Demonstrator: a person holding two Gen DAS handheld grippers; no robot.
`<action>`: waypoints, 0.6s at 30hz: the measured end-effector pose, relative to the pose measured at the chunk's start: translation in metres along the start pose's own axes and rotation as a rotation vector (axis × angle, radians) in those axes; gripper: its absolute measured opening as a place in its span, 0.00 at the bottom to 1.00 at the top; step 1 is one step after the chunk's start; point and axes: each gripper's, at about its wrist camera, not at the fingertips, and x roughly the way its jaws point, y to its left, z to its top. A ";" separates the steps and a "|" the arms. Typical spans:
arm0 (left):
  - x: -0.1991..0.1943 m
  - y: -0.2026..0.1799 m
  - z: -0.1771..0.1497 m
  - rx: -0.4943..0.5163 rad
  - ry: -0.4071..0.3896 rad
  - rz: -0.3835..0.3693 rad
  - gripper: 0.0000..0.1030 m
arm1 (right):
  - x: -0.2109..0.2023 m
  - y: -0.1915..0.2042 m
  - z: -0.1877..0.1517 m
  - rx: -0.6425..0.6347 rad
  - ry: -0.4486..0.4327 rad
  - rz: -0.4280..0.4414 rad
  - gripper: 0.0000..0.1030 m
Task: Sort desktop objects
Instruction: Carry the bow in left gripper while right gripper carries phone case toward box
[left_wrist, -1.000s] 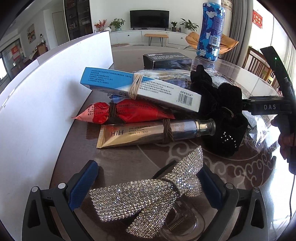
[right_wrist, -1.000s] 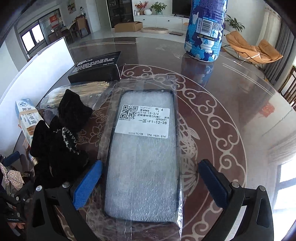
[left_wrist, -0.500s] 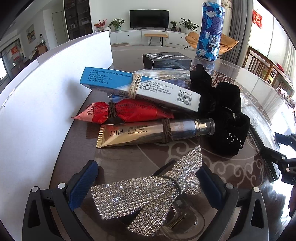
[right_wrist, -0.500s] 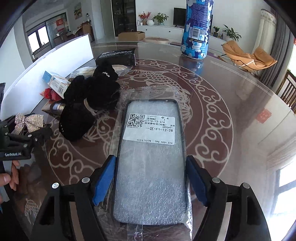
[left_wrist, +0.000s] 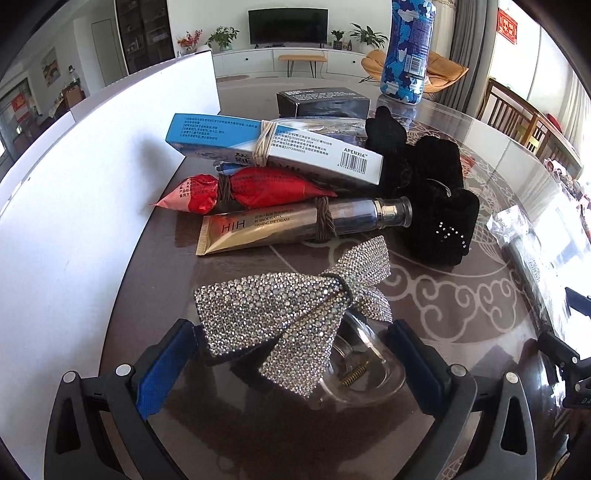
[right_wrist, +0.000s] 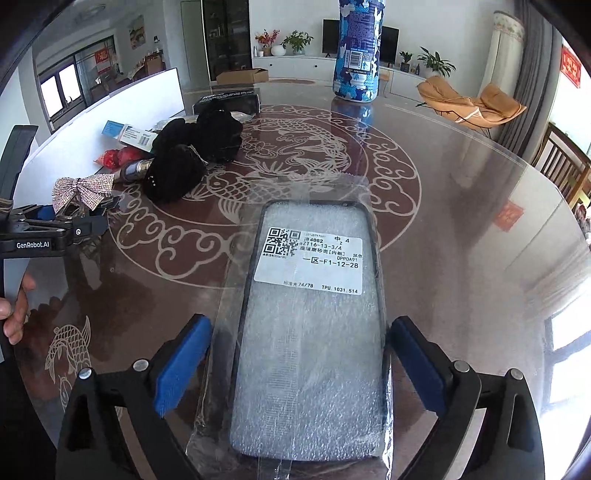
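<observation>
A rhinestone bow hair clip (left_wrist: 288, 314) sits between the wide-apart blue pads of my left gripper (left_wrist: 290, 326). The left pad's tip is at the bow's edge, but no squeeze shows. From the right wrist view that left gripper (right_wrist: 74, 214) rests low at the table's left with the bow (right_wrist: 83, 190) over it. A phone case in a clear bag (right_wrist: 310, 350) lies flat on the table between the fingers of my right gripper (right_wrist: 299, 321). Its jaws are opening and the pads stand off the case.
A pile lies beyond the bow: gold cream tube (left_wrist: 280, 227), red packet (left_wrist: 266, 188), blue-white box (left_wrist: 280, 147), black velvet hair ties (left_wrist: 428, 192), black box (left_wrist: 321, 101). A blue camouflage bottle (right_wrist: 356, 55) stands far back. A white board (left_wrist: 74, 203) walls the left. A hand (right_wrist: 14, 310) holds the left gripper.
The right gripper closed on the phone case, pulled it away from the pile, then opened again. The left gripper and bow stayed put.
</observation>
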 end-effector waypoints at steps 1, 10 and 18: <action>0.001 -0.001 0.002 -0.002 0.002 0.002 1.00 | 0.001 -0.001 0.000 0.003 0.001 0.000 0.96; -0.005 -0.009 0.003 0.025 -0.052 -0.051 0.77 | 0.000 -0.002 0.000 0.014 -0.002 -0.010 0.96; -0.031 -0.021 -0.028 0.088 0.056 -0.154 0.71 | 0.000 -0.003 0.000 0.013 0.000 -0.010 0.97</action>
